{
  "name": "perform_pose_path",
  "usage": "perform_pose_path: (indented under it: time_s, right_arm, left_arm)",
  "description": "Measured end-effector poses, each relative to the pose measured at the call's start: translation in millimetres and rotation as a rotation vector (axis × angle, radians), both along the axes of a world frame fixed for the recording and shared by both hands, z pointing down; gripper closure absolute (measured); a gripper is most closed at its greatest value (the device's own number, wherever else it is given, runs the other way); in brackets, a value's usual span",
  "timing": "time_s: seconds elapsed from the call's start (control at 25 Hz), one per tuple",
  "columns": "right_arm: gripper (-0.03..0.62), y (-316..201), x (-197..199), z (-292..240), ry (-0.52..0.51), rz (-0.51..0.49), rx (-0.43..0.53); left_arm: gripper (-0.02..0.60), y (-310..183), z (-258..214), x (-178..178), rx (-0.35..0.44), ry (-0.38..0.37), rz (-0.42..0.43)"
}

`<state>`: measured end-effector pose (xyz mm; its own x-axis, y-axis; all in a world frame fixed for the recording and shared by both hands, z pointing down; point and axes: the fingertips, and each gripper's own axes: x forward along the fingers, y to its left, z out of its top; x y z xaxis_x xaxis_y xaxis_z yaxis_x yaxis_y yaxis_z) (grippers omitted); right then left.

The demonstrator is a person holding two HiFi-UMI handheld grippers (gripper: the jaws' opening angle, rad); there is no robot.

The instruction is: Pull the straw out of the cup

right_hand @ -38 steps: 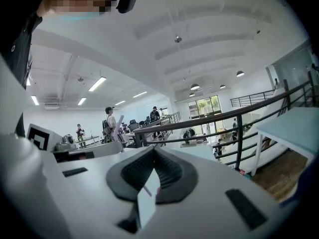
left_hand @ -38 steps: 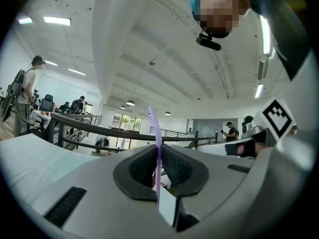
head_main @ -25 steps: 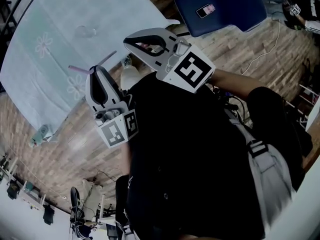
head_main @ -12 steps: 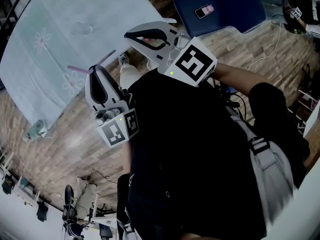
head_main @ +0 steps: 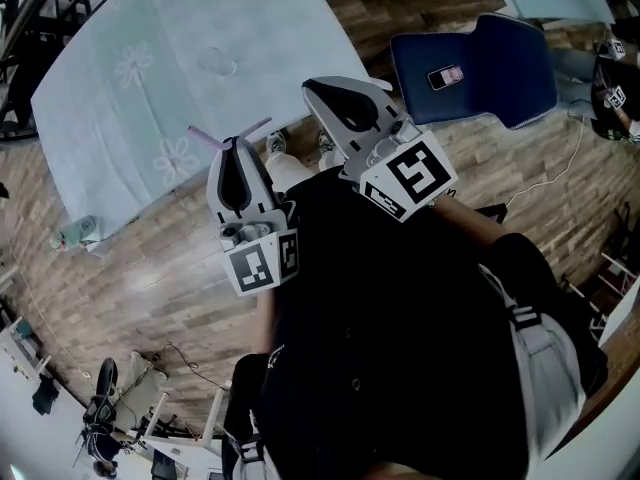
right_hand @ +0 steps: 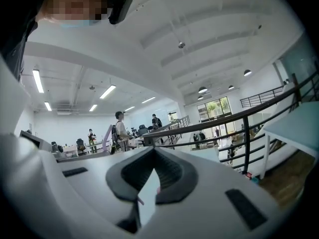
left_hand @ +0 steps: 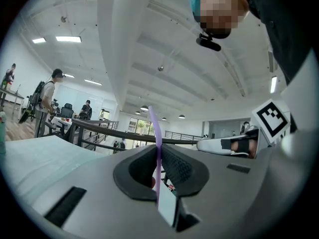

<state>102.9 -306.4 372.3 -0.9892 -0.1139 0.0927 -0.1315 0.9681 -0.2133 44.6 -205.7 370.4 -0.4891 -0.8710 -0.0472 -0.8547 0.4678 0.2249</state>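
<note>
Your left gripper (head_main: pixel 235 146) is clamped on the purple bendy straw (head_main: pixel 208 137). The straw crosses between the pads and sticks out on both sides, held in the air at the near edge of the table with the flower-print cloth (head_main: pixel 120 118). Your right gripper (head_main: pixel 316 88) has its jaws pressed together on nothing and hangs just beside the left one, off that table's near corner, over the wooden floor (head_main: pixel 150 278).

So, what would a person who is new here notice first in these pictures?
The purple straw stands out first: the left tool pinches it between its jaws, next to the table with a pale flowered cloth. Beside it the right tool is shut, and a phone lies on a blue chair at upper right.
</note>
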Motion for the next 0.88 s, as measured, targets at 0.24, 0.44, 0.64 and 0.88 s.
perform_pose_path:
  time_s: [0.24, 0.44, 0.64, 0.88]
  right_arm:
    - [0.585, 14, -1, 8, 0.014, -0.021, 0.029]
    - [0.585, 25, -5, 13, 0.022, -0.055, 0.037]
    - [0.585, 20, -6, 12, 0.020, -0.048, 0.042]
    - [0.585, 11, -5, 14, 0.027, -0.032, 0.053]
  left_arm:
    - [0.541, 6, 2, 0, -0.011, -0.017, -0.021]
    - [0.541, 5, 3, -2, -0.013, -0.009, -0.012]
    - [0.541, -5, 8, -2, -0.036, -0.007, 0.010]
    - [0.541, -13, 4, -4, 0.010, 0.008, 0.014]
